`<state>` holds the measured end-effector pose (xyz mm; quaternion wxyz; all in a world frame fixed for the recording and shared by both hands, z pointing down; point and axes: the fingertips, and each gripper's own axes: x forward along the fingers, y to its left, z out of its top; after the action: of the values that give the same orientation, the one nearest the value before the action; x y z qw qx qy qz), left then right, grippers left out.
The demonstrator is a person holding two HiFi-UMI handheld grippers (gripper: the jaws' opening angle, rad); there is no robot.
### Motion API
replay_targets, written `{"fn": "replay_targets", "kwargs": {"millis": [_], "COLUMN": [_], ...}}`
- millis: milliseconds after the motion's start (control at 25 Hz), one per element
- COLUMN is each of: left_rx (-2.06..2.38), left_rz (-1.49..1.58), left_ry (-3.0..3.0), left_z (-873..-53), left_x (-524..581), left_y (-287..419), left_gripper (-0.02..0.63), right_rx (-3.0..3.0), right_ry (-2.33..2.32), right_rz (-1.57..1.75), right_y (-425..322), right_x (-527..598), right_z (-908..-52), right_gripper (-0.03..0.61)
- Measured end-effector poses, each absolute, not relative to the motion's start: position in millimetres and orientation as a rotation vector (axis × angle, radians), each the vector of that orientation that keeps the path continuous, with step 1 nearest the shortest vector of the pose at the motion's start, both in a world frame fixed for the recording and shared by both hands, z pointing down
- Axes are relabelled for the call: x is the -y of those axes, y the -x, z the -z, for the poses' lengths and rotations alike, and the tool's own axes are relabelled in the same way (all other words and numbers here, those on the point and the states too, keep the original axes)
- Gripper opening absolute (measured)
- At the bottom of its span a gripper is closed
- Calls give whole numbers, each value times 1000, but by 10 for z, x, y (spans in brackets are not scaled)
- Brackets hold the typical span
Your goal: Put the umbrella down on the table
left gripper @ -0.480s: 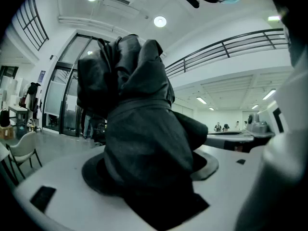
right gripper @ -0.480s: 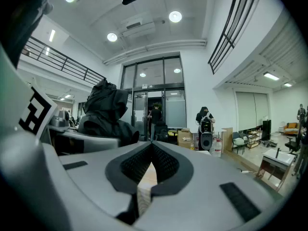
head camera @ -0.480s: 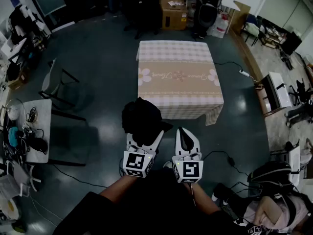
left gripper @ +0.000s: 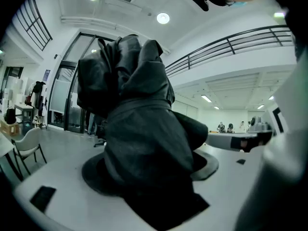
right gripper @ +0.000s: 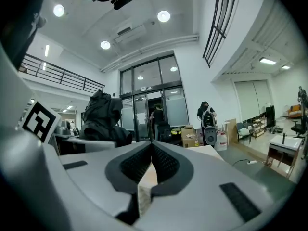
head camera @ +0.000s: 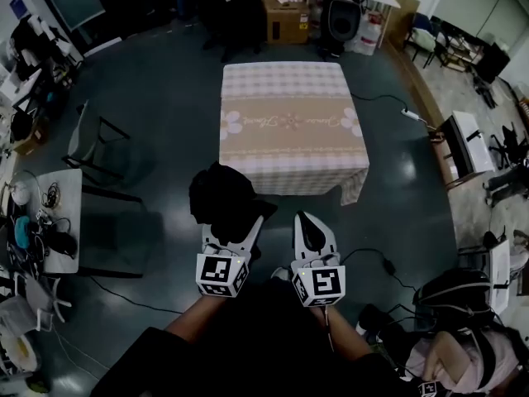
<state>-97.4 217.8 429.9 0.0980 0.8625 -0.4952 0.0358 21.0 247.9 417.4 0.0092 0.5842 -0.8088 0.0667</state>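
Head view: dim overall, corners vignetted, glossy floor [head camera: 165,122] with faint sheen. Both gripper views: bright, lit by round ceiling lights [right gripper: 163,16], heavy fisheye bending, black rims. The umbrella [left gripper: 144,143] up close is dark and soft-focus.

Matt, creased black cloth on the umbrella [left gripper: 139,143], smooth white plastic on the left gripper [head camera: 234,222] and right gripper [right gripper: 151,150], fine ribbing on the latter's 2 black pads [right gripper: 168,165], soft checked cloth over the table [head camera: 289,85], glossy dark floor [head camera: 165,114], plain brown cardboard boxes [head camera: 281,15].
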Motion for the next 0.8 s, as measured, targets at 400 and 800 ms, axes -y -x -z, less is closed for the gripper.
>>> {"fn": "replay_targets", "kwargs": {"millis": [400,800], "left_rx": [1509,1420], "left_rz": [-117,-124], "left_ry": [-2530,-2554], "left_z": [-4319,-4433], "left_x": [-2072,-1440], "left_y": [875,736], "left_gripper": [359,359], "right_rx": [2478,2478], "right_ry": [-1849,-1892], "right_rz": [-209,-255], "right_y": [-614,-643], "right_x": [-2420,-1816], "right_z": [-4321,-4354], "right_gripper": [17,17]}}
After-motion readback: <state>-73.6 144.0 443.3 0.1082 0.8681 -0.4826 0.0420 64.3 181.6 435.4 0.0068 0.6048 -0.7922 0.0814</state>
